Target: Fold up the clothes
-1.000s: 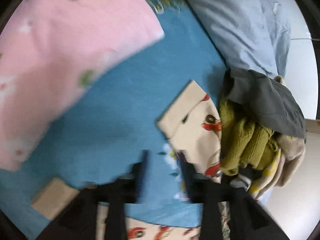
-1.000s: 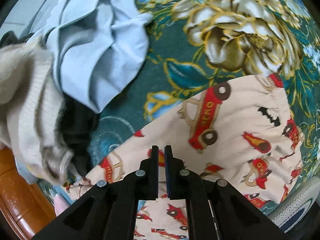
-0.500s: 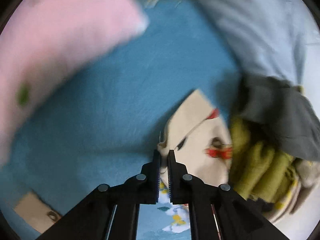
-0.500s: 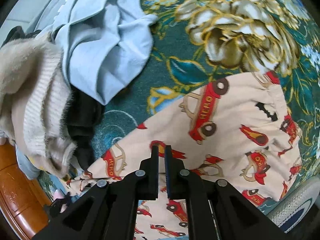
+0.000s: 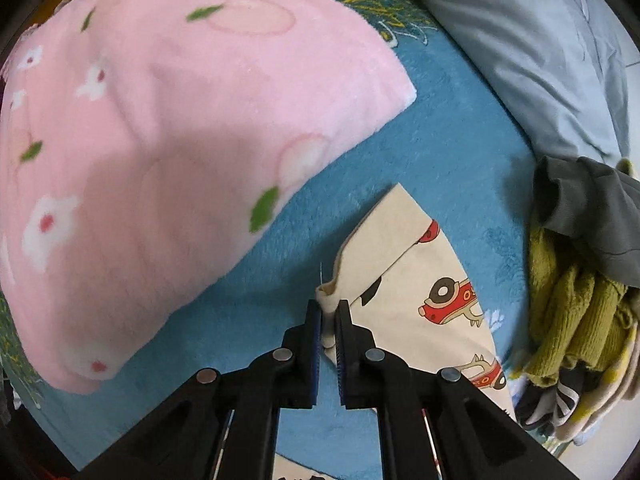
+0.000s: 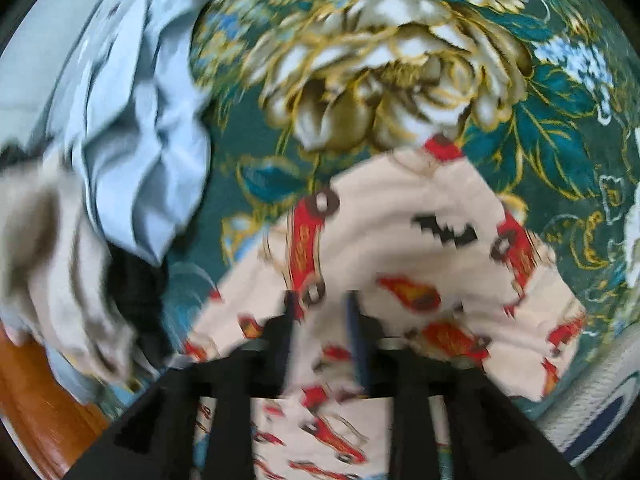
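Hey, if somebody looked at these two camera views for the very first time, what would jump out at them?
Probably the cream garment printed with red cars, whose edge the left gripper pinches. Next, the big pink fleece blanket with white flowers filling the left of that view. In the blurred right wrist view, the right gripper stands open over the same car print, below a large gold flower on the teal bedspread.

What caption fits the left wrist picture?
Left gripper pinching the car-print cloth's corner, beside a pink blanket.

Left gripper [image 5: 329,316] fingers pinch cream car-print garment [image 5: 416,276] corner; pink blanket [image 5: 160,140] beside.
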Motion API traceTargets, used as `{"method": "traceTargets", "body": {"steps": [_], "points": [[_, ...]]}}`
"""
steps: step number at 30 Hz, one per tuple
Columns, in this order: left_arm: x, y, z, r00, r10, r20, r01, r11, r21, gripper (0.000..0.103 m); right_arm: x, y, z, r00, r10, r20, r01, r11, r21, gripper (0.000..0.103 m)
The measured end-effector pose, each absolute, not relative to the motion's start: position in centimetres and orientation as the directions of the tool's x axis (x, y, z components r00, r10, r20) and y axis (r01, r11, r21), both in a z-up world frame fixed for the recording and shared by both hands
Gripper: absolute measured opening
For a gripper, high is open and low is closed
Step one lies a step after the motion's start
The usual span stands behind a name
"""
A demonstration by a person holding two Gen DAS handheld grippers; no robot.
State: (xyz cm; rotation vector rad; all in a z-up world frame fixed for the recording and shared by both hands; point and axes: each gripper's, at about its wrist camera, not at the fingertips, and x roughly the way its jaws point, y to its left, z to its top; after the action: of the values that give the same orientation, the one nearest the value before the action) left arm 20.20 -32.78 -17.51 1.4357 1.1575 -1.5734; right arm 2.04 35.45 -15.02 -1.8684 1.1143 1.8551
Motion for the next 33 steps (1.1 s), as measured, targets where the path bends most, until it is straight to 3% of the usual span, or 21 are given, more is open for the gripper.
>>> {"method": "traceTargets", "body": {"steps": [3,11,16,17,18,25,29,32,33], "points": [[20.6,-33.0,-17.3,-0.145,0.068,-0.987,0.922,-0.352,-0.16,0.007,0.3,36.4,-16.3,-0.14,-0.326,-0.935,-0.735,-0.599,0.319,0.046],[21.7,-33.8,-17.0,-0.162,0.069,-0.984,0.92,-0.349,-0.176,0.007,-3.0,36.4,-19.3,-0.012,-0.21,-0.978,-0.807,-0.575,0.134,0.044],[22.2,-34.2,-17.2,-0.159,0.068,-0.985,0.917,-0.359,-0.173,0.007,-3.2,36.4,-19.7,0.058,-0.151,-0.987,-0.806,-0.59,0.043,0.016],[22.3,-34.3,-17.2,-0.162,0.068,-0.984,0.917,-0.357,-0.176,0.007,-3.3,36.4,-19.6,0.067,-0.14,-0.988,-0.8,-0.599,0.031,0.006],[22.4,-34.4,-17.2,-0.167,0.069,-0.984,0.917,-0.357,-0.18,0.007,-3.4,36.4,-19.5,0.065,-0.137,-0.988,-0.792,-0.609,0.033,0.004],[21.8,-34.4,-14.5,-0.285,0.041,-0.958,0.884,-0.375,-0.279,0.007,-7.9,35.6,-13.7,-0.177,-0.137,-0.975,-0.673,-0.705,0.222,0.002],[19.1,-32.2,-15.4,-0.233,0.056,-0.971,0.895,-0.378,-0.237,0.01,-9.1,34.6,-14.0,-0.16,-0.166,-0.973,-0.655,-0.72,0.23,0.003],[21.7,-32.1,-14.5,-0.228,0.097,-0.969,0.904,-0.349,-0.248,0.01,-8.9,34.4,-14.0,-0.15,-0.199,-0.969,-0.634,-0.733,0.248,0.005],[21.8,-32.1,-14.3,-0.229,0.107,-0.967,0.904,-0.346,-0.253,0.015,-8.4,34.5,-13.4,-0.163,-0.206,-0.965,-0.622,-0.738,0.263,0.005]]}}
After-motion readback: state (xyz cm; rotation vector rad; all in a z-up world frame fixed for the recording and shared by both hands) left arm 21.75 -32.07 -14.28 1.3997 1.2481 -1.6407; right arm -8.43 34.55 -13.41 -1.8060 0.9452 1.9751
